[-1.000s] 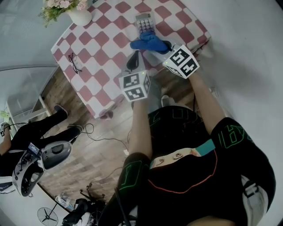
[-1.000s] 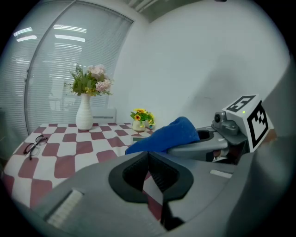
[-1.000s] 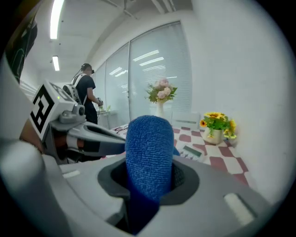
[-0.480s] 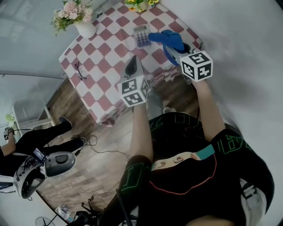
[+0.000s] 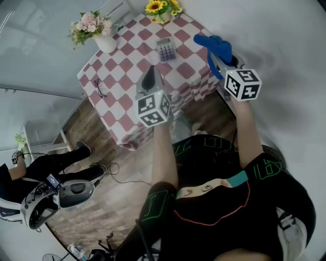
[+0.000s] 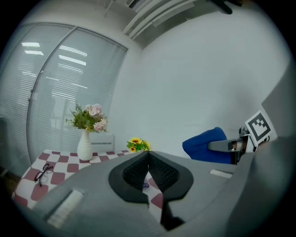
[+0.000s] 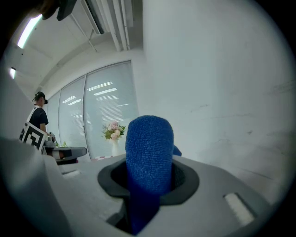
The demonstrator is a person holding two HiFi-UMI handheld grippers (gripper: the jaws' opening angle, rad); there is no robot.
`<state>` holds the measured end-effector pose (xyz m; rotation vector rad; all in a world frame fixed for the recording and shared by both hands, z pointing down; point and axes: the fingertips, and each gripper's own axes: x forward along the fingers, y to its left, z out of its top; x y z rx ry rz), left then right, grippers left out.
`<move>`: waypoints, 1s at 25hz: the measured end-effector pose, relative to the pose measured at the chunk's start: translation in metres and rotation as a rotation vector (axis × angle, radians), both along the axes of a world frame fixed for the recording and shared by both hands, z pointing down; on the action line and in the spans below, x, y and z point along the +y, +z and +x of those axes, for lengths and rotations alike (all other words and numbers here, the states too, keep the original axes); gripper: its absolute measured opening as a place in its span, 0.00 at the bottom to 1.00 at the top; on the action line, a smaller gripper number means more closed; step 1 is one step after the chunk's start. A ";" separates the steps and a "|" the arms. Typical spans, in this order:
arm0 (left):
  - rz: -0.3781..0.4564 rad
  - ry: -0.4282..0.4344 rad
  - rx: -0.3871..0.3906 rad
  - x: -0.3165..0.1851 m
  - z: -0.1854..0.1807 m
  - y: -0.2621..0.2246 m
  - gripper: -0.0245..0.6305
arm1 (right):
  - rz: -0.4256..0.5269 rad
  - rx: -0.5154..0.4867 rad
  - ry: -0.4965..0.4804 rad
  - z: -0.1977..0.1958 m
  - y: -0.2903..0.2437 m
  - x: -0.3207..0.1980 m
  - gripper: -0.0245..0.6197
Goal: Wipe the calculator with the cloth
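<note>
The calculator [image 5: 165, 49] is a small flat rectangle with rows of keys. It lies on the surface [image 5: 122, 76], toward the far side, and nothing touches it. The surface is a square table under a cover of red and white checks.

The cloth [image 7: 149, 157] is blue and thick, with a fine looped texture like a towel. It stands up as a rounded fold between the fingers of the right gripper [image 7: 149, 180], which are clamped on it. In the head view this gripper holds the cloth in the air to the right of the calculator, near the right edge of the surface and apart from the calculator.

The left gripper [image 6: 148, 162] is over the near part of the surface. Its dark ribbed fingers [image 6: 134, 173] are pressed together with nothing between them.

At the far left of the surface stands a white rounded vase [image 5: 106, 43] with pink flowers. At the far edge there is a small bunch of sunflowers [image 5: 162, 7]. A pair of thin-framed glasses [image 5: 99, 87] lies near the left edge.
</note>
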<state>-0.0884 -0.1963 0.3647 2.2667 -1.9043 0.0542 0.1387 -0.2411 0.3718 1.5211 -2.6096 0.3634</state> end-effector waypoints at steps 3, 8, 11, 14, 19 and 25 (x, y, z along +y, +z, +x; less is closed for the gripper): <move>0.029 0.007 -0.004 0.003 0.005 -0.010 0.05 | 0.042 -0.010 -0.001 0.003 -0.011 0.006 0.21; 0.033 0.036 -0.010 -0.003 0.016 -0.011 0.05 | 0.068 0.001 0.007 0.010 -0.018 0.010 0.21; 0.040 0.057 -0.021 -0.011 0.025 -0.016 0.05 | 0.084 0.005 0.019 0.017 -0.024 0.005 0.21; 0.042 0.065 -0.034 -0.016 0.029 -0.020 0.05 | 0.101 0.007 0.028 0.022 -0.029 0.005 0.21; 0.042 0.080 -0.048 -0.023 0.035 -0.018 0.05 | 0.136 0.012 0.036 0.026 -0.034 0.002 0.21; 0.047 0.098 -0.055 -0.030 0.040 -0.020 0.05 | 0.159 0.015 0.041 0.029 -0.039 -0.002 0.21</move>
